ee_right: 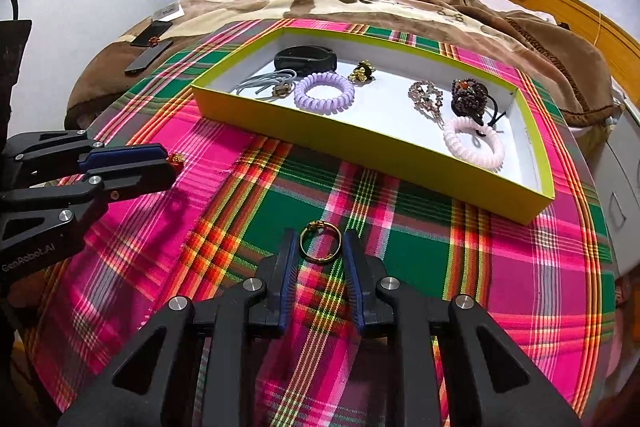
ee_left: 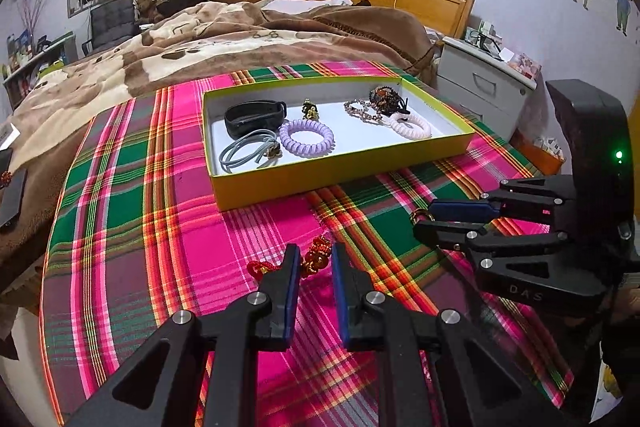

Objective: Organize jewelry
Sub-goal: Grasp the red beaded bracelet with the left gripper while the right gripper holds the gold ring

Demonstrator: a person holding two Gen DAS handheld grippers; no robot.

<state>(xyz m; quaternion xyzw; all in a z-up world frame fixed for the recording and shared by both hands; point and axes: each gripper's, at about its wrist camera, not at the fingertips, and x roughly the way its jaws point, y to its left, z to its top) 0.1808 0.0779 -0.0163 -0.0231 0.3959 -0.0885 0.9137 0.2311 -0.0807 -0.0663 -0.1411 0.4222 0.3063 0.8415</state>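
Observation:
A yellow-walled tray (ee_left: 304,179) (ee_right: 360,151) sits on the plaid cloth and holds a purple coil tie (ee_left: 306,138), a pink coil tie (ee_right: 474,143), a black band (ee_left: 256,117), grey cords (ee_left: 248,151), beaded pieces (ee_right: 468,99) and a gold clip (ee_right: 362,71). My left gripper (ee_left: 315,259) is open, its fingers either side of a red-and-gold ornament (ee_left: 316,257) on the cloth. My right gripper (ee_right: 320,247) is open around a gold ring (ee_right: 320,242) lying on the cloth. Each gripper also shows in the other's view, the right one (ee_left: 426,221) and the left one (ee_right: 170,165).
The plaid cloth (ee_left: 160,211) covers a round surface in front of a bed with a brown blanket (ee_left: 224,39). Two phones (ee_right: 150,45) lie on the blanket at left. A white bedside cabinet (ee_left: 484,83) stands at right.

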